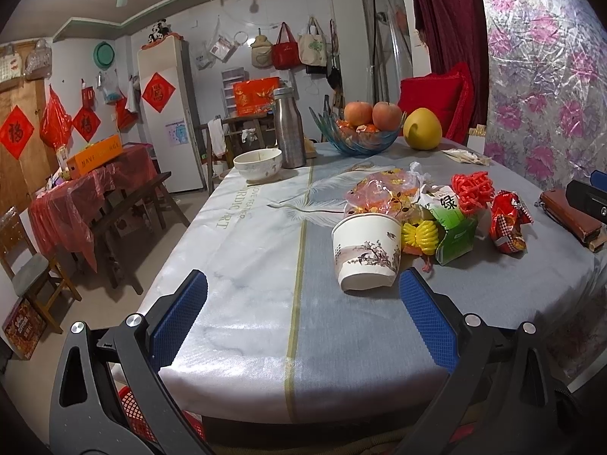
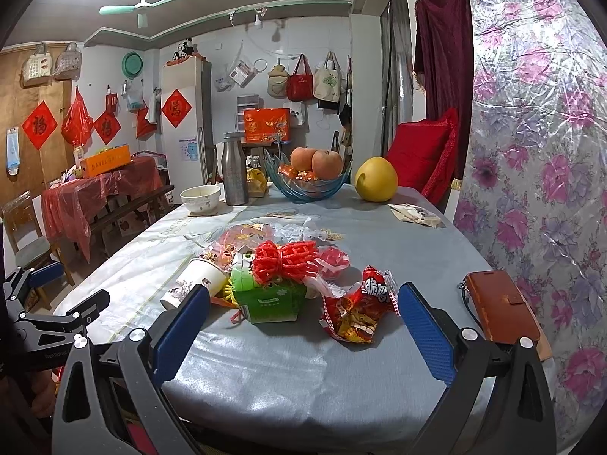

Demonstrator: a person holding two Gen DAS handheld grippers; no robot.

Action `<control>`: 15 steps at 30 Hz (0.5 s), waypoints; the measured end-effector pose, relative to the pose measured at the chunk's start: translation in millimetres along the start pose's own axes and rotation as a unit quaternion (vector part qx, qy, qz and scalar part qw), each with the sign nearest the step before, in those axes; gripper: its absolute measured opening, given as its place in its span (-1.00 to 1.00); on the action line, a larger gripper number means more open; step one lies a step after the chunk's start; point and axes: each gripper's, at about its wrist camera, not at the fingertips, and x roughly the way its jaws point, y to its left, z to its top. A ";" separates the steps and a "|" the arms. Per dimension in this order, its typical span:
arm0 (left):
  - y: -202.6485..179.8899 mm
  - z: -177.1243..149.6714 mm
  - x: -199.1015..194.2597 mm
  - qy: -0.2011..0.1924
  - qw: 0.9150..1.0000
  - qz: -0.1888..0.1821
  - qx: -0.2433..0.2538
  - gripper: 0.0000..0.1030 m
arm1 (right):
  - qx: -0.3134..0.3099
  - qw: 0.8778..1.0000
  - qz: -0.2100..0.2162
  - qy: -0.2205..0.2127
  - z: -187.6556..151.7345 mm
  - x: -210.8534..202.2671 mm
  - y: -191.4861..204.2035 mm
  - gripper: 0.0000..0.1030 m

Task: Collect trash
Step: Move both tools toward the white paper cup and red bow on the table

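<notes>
Both grippers hang low over the near edge of the surface (image 1: 246,265), each tipped a little downward, and both sets of fingers are spread wide with nothing between them. The left gripper (image 1: 303,303) has only bare cloth between its blue pads. The right gripper (image 2: 303,318) stands beside it, and its far tip also shows at the right edge of the left view.

The trash sits in a loose heap near the middle of the surface, ahead of both grippers. A paper cup (image 1: 366,252) lies on its side at the heap's left, just beyond the left gripper's right finger. Against it is a yellow foam net (image 1: 419,235), and next to that a green carton (image 1: 453,229), tipped over. A red foam net (image 2: 284,259) rests on top of the carton. Behind them lies a crumpled plastic bag (image 1: 383,191). A red snack wrapper (image 2: 356,311) lies at the heap's right, just ahead of the right gripper's right finger.

To the right of the wrapper, apart from it, lies a brown wallet (image 2: 500,307). At the far end stand a bowl (image 1: 258,165), a steel flask (image 1: 289,129), a glass fruit bowl (image 1: 356,138) with apples, and a pomelo (image 1: 422,129). A small packet (image 2: 415,214) lies near the pomelo.
</notes>
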 end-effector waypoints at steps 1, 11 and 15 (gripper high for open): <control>0.2 -0.2 0.1 0.000 1.000 0.000 0.000 0.89 | 0.001 1.000 0.000 0.000 0.1 0.0 0.2 0.89; 0.5 -0.3 0.2 0.001 1.000 0.000 -0.001 0.88 | 0.001 1.000 0.002 0.003 -2.5 1.2 -3.6 0.89; 0.5 -0.3 0.2 0.001 1.000 0.000 -0.001 0.88 | 0.003 1.000 0.003 0.005 -3.1 1.7 -3.6 0.89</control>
